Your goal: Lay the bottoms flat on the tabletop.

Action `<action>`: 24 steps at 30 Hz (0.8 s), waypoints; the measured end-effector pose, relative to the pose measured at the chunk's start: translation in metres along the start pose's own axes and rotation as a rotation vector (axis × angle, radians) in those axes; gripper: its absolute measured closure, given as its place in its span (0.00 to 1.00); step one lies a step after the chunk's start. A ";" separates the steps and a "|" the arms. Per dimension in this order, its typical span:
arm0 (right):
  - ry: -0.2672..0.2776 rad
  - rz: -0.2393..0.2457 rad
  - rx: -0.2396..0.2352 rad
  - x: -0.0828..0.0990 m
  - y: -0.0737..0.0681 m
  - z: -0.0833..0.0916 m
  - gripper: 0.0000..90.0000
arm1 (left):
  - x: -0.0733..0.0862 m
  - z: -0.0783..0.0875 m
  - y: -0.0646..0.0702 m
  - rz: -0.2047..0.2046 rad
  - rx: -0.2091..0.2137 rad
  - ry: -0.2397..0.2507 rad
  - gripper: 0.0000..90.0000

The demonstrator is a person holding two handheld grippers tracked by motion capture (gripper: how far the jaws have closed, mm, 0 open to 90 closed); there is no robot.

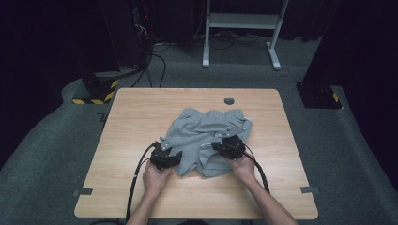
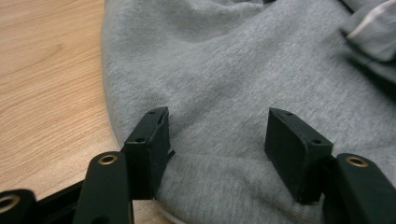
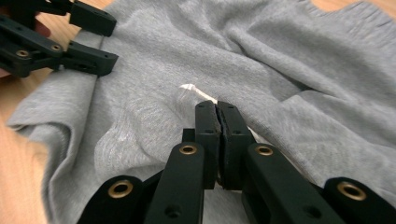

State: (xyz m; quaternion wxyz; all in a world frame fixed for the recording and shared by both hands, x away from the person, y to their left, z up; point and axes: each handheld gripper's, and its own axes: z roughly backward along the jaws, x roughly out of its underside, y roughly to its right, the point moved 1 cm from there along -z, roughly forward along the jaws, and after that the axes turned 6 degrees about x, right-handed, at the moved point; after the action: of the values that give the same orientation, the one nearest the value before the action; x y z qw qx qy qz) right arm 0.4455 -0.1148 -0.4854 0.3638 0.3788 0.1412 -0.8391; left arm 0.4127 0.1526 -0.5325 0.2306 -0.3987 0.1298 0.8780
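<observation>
Grey shorts [image 1: 206,133] lie crumpled in the middle of the wooden table [image 1: 141,108]. At their near left edge my left gripper [image 1: 170,149] stands open. In the left gripper view, its jaws are set wide apart [image 2: 217,135] over the flat grey cloth [image 2: 233,70]. My right gripper [image 1: 220,145] rests on the near right part of the shorts. In the right gripper view it is shut [image 3: 217,109], with the white drawstring [image 3: 189,87] coming out from between the jaw tips. That view also has the left gripper [image 3: 100,39] at the top left, straddling the cloth's edge.
A grey round cable port [image 1: 229,101] sits in the table behind the shorts. On the floor beyond stand a white desk frame [image 1: 244,21] and a yellow-and-black striped base [image 1: 96,96]. Black cables trail from both grippers toward the near edge.
</observation>
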 end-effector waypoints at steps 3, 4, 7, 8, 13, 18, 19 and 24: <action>0.013 0.003 0.003 0.003 0.002 0.013 0.98 | 0.000 0.000 0.000 0.000 0.001 0.000 0.45; 0.013 0.003 0.003 0.003 0.002 0.013 0.98 | 0.000 0.000 0.000 0.000 0.000 0.000 0.45; 0.017 0.005 0.002 0.006 0.004 0.021 0.98 | 0.000 0.000 0.000 0.003 0.002 0.001 0.45; 0.017 0.007 0.003 0.008 0.004 0.024 0.98 | 0.000 0.000 0.000 0.003 0.002 0.001 0.45; 0.018 -0.010 0.011 0.022 0.009 0.036 0.98 | 0.000 0.000 0.000 0.003 0.002 0.001 0.45; 0.006 -0.032 0.039 0.037 0.018 0.046 0.97 | 0.000 0.000 0.000 0.001 0.002 0.001 0.45; 0.000 -0.037 0.044 0.041 0.020 0.047 0.97 | 0.000 0.000 0.000 0.002 0.002 0.000 0.45; -0.029 -0.049 0.082 0.055 0.028 0.049 0.97 | 0.000 0.000 0.000 0.000 0.001 0.000 0.45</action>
State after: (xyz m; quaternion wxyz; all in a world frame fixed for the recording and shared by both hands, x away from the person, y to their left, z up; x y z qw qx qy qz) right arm 0.4148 -0.1873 -0.4917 0.3296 0.3778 0.1106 -0.8582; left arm 0.4127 0.1527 -0.5325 0.2307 -0.3984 0.1306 0.8781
